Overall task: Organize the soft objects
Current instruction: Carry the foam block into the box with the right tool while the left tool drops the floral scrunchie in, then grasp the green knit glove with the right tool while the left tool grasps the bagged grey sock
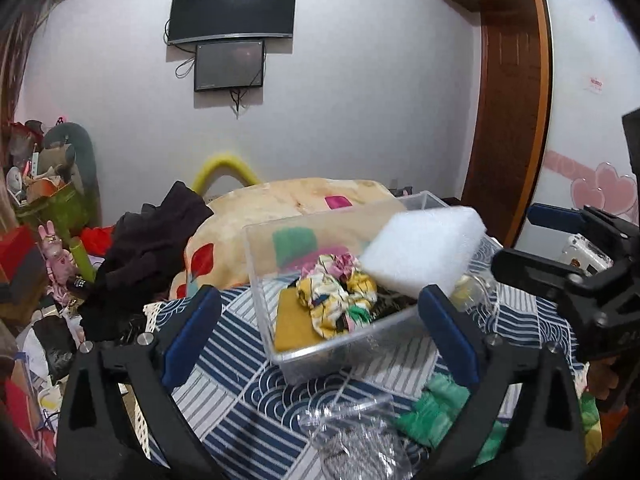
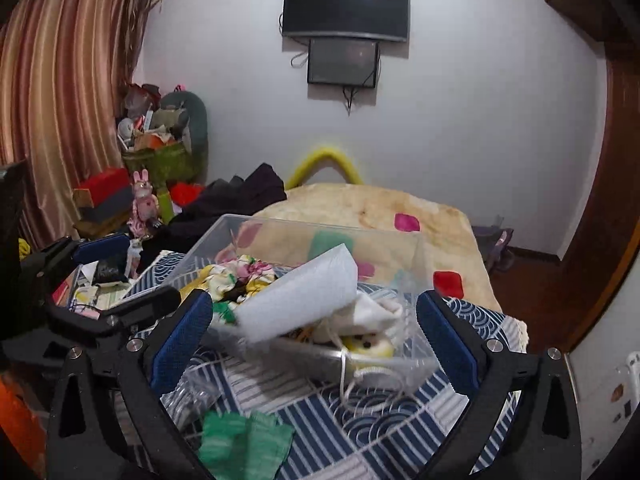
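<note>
My left gripper [image 1: 320, 320] stood wide open, its two blue pads far apart, and nothing was between them. My right gripper [image 2: 314, 336] was also wide open and held nothing. Both pointed down toward the clear plastic box [image 1: 260, 264] on the table with the blue and white patterned cloth [image 1: 240, 400].

The white foam block [image 1: 420, 252] lay tilted over the right part of the box, one edge leaning on the things inside, no pad touching it. It looked a little blurred in the right wrist view. In the box I saw a yellow flowered cloth [image 1: 332, 304] beside a mustard sponge [image 1: 294, 324]. Near the right end was a white cloth pouch with a drawstring [image 2: 372, 312].

On the table in front of the box lay a green cloth [image 2: 244, 440] and a crumpled clear plastic bag [image 1: 356, 440]. Behind the table was a bed with a beige blanket [image 1: 280, 200].
</note>
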Tool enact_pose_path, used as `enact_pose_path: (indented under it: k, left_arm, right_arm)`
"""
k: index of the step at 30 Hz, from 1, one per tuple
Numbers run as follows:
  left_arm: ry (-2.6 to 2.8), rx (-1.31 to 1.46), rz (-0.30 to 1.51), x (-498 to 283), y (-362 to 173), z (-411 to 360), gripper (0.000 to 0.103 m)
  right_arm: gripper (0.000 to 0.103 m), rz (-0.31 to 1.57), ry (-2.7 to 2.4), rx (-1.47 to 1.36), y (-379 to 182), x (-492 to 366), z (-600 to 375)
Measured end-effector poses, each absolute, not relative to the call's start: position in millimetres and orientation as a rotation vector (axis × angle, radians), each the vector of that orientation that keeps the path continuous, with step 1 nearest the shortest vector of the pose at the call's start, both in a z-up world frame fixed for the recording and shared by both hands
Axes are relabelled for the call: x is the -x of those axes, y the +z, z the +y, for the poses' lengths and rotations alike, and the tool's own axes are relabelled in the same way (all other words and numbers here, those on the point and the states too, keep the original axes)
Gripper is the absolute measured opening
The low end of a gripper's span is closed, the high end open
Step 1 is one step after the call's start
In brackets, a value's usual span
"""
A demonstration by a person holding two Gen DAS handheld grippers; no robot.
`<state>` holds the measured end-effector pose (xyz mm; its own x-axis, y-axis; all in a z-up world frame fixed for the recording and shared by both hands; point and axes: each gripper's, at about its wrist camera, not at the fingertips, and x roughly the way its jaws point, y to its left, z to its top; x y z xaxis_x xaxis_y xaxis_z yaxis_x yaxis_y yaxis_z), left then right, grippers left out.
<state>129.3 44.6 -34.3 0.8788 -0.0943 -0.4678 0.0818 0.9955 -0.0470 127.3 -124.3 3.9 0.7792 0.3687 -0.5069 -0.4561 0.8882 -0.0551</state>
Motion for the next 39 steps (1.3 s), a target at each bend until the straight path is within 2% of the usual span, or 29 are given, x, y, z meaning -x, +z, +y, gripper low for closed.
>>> enact_pose_path:
  k: [8, 20, 24, 25, 26, 27, 28, 29, 30, 31, 35, 36, 39]
  left_arm:
    - [-0.101, 0.000, 0.521, -99, -47, 42, 0.103]
    - [-0.087, -0.001, 0.732, -99, -117, 35, 0.103]
    - [-0.105, 0.019, 0.765, -98, -133, 33, 0.102]
    - [-0.111, 0.026, 0.767, -97, -135, 33, 0.096]
    - [-0.114, 0.034, 0.767, -96, -138, 33, 0.083]
    - [-0.119, 0.039, 0.764, -94, -139, 34, 0.077]
    - [-0.123, 0.044, 0.761, -94, -140, 34, 0.067]
    - [-0.134, 0.045, 0.765, -93, -141, 33, 0.058]
    - [-0.148, 0.049, 0.770, -93, -142, 32, 0.056]
    - [-0.168, 0.059, 0.779, -93, -142, 31, 0.048]
    - [-0.205, 0.047, 0.773, -89, -141, 26, 0.030]
    - [-0.200, 0.039, 0.764, -87, -140, 24, 0.029]
    - [-0.202, 0.040, 0.747, -84, -135, 25, 0.025]
  right_arm:
    - [0.102, 0.520, 0.450, 0.160, -18, -99, -134]
    - [0.101, 0.754, 0.500, 0.137, -96, -97, -129]
    - [0.085, 0.817, 0.530, 0.152, -117, -95, -122]
    - [0.084, 0.803, 0.526, 0.159, -117, -92, -121]
    - [0.078, 0.792, 0.526, 0.164, -116, -90, -120]
    - [0.066, 0.793, 0.542, 0.162, -115, -88, -120]
    - [0.060, 0.795, 0.560, 0.156, -114, -88, -119]
    - [0.050, 0.796, 0.577, 0.153, -113, -87, -118]
    - [0.040, 0.796, 0.587, 0.153, -113, -86, -118]
    - [0.038, 0.796, 0.591, 0.153, -113, -85, -117]
    - [0.019, 0.783, 0.589, 0.150, -112, -81, -119]
    - [0.014, 0.783, 0.590, 0.143, -111, -81, -121]
    - [0.012, 0.756, 0.585, 0.132, -106, -77, -126]
